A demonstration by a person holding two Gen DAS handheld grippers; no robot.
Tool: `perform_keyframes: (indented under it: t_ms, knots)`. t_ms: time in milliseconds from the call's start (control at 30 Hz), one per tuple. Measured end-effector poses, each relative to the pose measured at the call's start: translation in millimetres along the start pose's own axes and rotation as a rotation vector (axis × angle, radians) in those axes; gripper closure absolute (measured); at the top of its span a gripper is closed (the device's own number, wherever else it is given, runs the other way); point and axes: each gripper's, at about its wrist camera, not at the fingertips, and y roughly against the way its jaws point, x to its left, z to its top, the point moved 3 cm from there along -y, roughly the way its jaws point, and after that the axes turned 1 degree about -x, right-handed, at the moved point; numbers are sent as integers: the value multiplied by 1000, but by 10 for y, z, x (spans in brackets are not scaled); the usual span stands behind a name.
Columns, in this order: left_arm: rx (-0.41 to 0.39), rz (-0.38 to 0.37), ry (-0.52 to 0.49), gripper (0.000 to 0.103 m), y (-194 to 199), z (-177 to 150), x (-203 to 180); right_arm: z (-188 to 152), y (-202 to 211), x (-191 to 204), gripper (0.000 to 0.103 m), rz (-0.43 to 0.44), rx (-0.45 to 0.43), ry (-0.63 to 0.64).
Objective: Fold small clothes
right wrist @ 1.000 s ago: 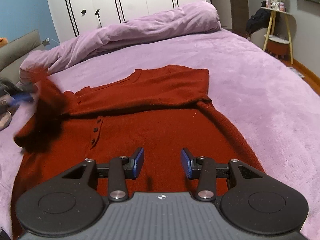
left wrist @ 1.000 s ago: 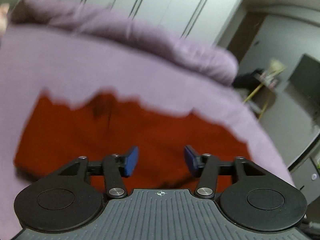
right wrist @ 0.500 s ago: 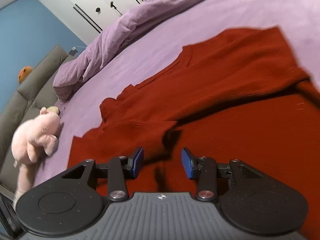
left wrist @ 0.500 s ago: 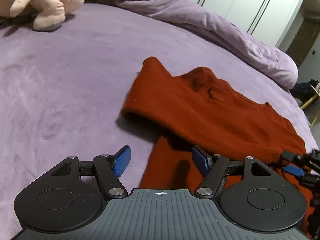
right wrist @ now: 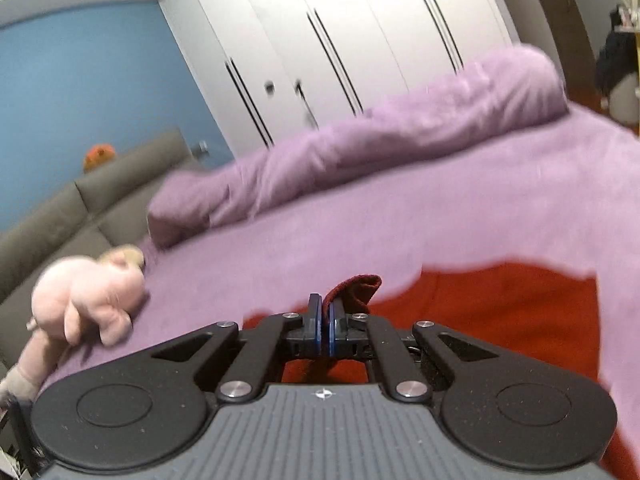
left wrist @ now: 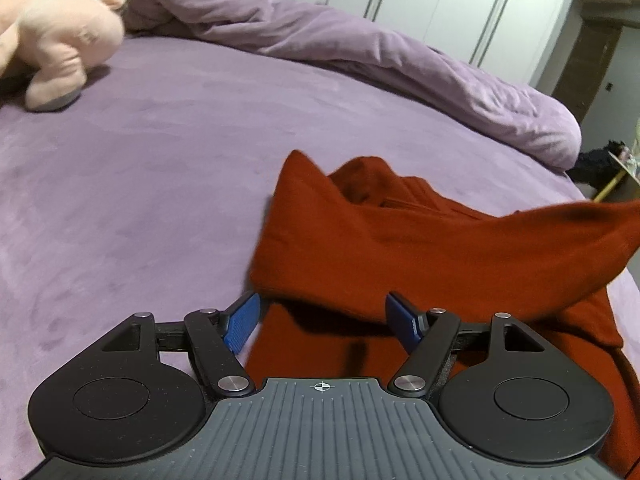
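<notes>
Right gripper (right wrist: 325, 322): jaws closed, pinching an edge of the red sweater (left wrist: 420, 248), a tuft of knit standing up past the fingertips.
Left gripper (left wrist: 322, 320): jaws wide apart, holding nothing, poised low over the sweater's near folded edge.
Sweater: partly folded, lying on the purple bedspread (left wrist: 140, 168), one end lifted at the far right of the left view.
Advice: carry the pinched edge across low and even, and let the free gripper pin the crease.
Beyond: pink plush toy (left wrist: 52, 36), rolled purple duvet (left wrist: 360, 52), white wardrobe doors (right wrist: 340, 40).

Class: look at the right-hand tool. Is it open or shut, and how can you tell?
Shut. The right tool has its blue pads pressed together on a bunched edge of the red sweater, which pokes up between them.
</notes>
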Motion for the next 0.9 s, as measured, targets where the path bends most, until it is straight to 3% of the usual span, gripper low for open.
perform_keyframes:
  t_ms: [167, 233, 333, 500, 600, 700, 767, 833, 900]
  knots:
    - [37, 22, -78, 27, -205, -37, -180, 23, -108, -349, 100, -155, 24, 58]
    - [37, 41, -103, 27, -257, -51, -198, -77, -238, -553, 100, -228, 90, 68]
    - [49, 43, -96, 27, -301, -60, -165, -290, -385, -954, 100, -263, 177, -26]
    - [58, 22, -83, 25, -313, -86, -110, -536, -425, -1397, 95, -237, 236, -267]
    - [59, 17, -89, 24, -311, -88, -103, -652, -439, -1500, 72, -180, 252, -399]
    - [60, 19, -93, 23, -318, -85, -115, -687, -472, -1376, 64, -148, 257, -382]
    - [60, 23, -94, 23, -327, -74, -125, -699, -547, -1217, 66, -127, 286, -325]
    - [57, 30, -97, 23, -329, -48, -140, -654, -620, -1036, 99, -135, 309, -209]
    - [48, 49, -107, 23, -330, -20, -152, -521, -626, -784, 98, -156, 267, -62]
